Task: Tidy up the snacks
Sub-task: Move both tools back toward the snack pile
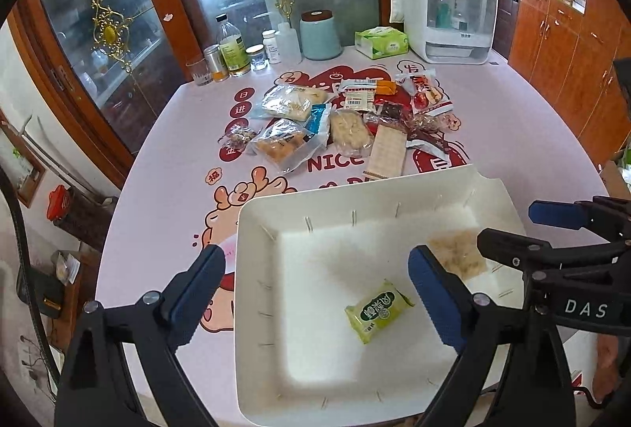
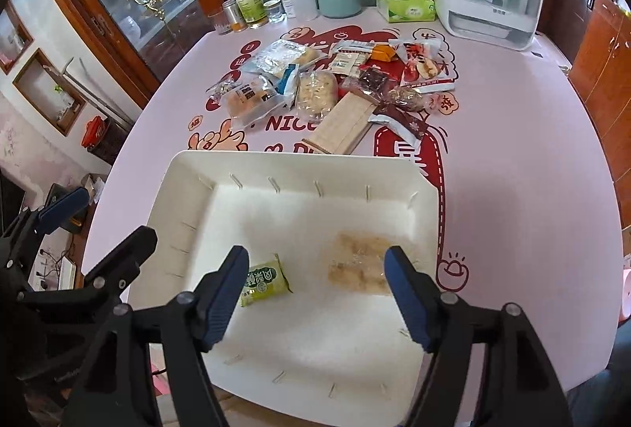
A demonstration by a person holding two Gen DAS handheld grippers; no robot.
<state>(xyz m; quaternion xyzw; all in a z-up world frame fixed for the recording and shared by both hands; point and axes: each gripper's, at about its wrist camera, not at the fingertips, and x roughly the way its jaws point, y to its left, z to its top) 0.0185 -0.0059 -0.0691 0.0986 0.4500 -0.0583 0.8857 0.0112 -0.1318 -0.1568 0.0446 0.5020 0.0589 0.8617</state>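
Tray (image 1: 256,269), white, on pink surface (image 1: 165,159): holds green snack packet (image 1: 378,314) and clear biscuit packet (image 2: 359,263), lying apart. Snack pile (image 1: 339,119) beyond tray. Left claw (image 1: 315,295) spread, empty; right claw (image 2: 315,293) spread, empty, above tray.

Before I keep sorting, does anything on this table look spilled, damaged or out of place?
Nothing looks spilled or damaged. The wrapped snacks lie in a loose overlapping heap mid-table; only two packets sit in the white tray.
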